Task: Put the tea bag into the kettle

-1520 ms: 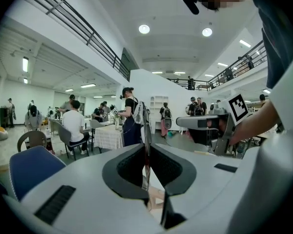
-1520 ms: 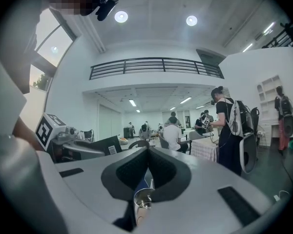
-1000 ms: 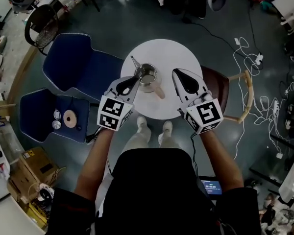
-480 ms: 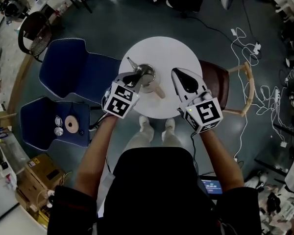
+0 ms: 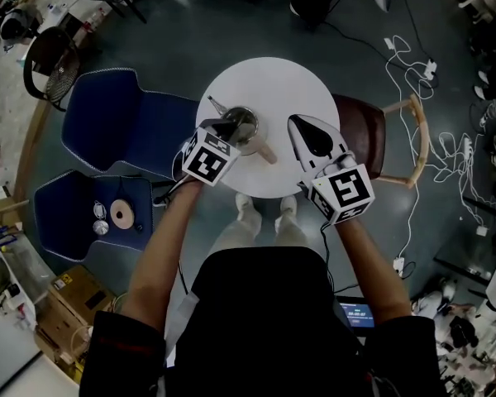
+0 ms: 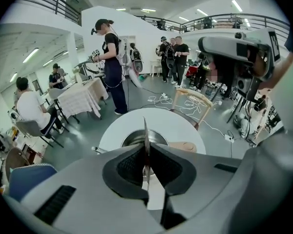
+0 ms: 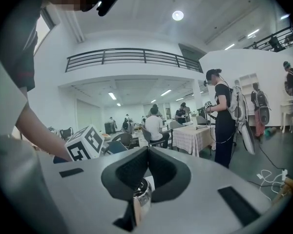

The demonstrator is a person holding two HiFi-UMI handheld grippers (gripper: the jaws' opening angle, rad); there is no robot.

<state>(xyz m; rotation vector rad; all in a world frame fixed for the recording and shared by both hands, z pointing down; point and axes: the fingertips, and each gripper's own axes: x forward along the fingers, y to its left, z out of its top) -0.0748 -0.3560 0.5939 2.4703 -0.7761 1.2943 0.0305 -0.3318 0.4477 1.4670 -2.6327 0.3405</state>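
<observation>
Our left gripper (image 5: 228, 126) is clamped tight on the tea bag (image 6: 145, 140), holding it edge-on just above the open steel kettle (image 5: 250, 132) on the round white table (image 5: 302, 85). Our right gripper (image 5: 298, 127) is closed on nothing, beside the kettle.

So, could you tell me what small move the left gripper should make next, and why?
Probably ease the left gripper down toward the kettle. Its jaws are shut on the thin tea bag, and the kettle's open mouth lies just ahead of them, so a short descent should let the bag drop inside.
</observation>
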